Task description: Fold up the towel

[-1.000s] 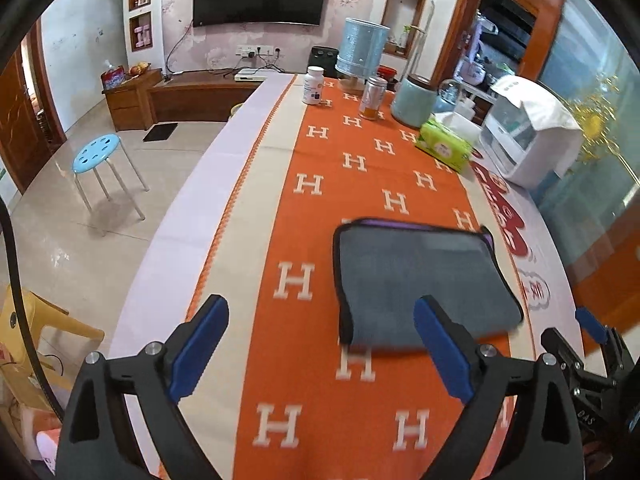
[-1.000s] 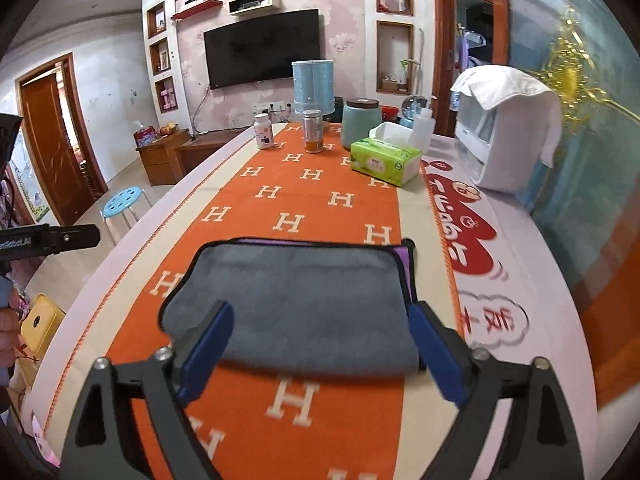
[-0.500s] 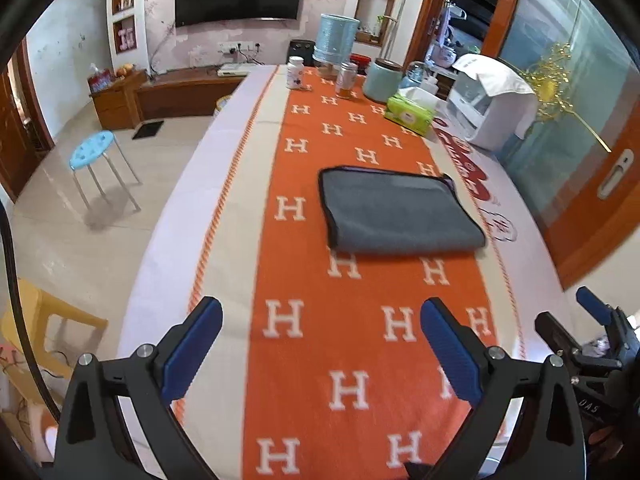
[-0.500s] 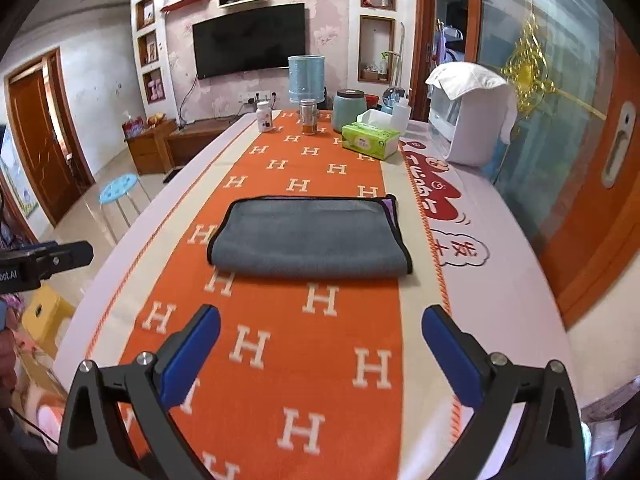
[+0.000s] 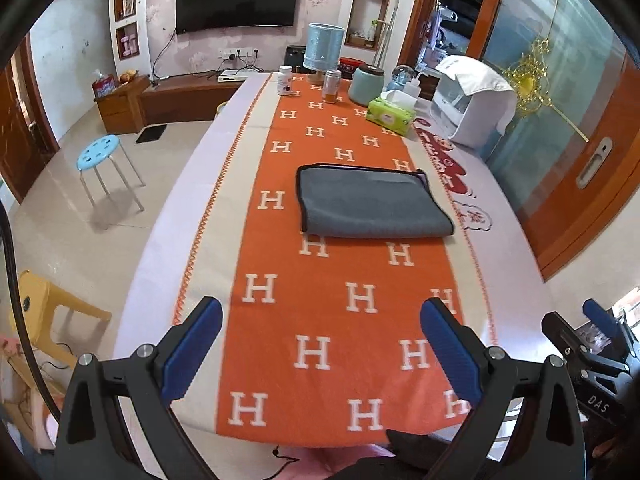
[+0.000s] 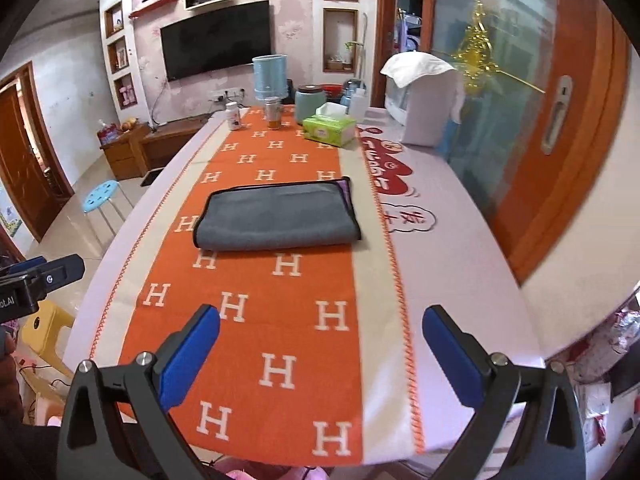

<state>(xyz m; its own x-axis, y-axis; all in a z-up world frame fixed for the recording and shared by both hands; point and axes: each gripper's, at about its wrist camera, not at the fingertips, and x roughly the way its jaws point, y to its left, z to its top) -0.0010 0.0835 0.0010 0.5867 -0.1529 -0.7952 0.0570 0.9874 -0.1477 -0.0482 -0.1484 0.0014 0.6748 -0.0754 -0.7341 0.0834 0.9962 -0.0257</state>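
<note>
Both grippers have pulled back from the towel (image 5: 372, 204), which a second ago lay right between their fingers and now sits well ahead of them, mid-length on the orange runner (image 5: 320, 320). The left gripper (image 5: 322, 354) and the right gripper (image 6: 320, 354) hang near the table's near edge, each spread wide and holding nothing. The towel is a soft grey rectangle, folded flat, with dark piping and a sliver of purple showing at its right end. The runner beneath it is woven, patterned with white H letters. Beyond the towel stands a green tissue pack (image 5: 390, 115).
</note>
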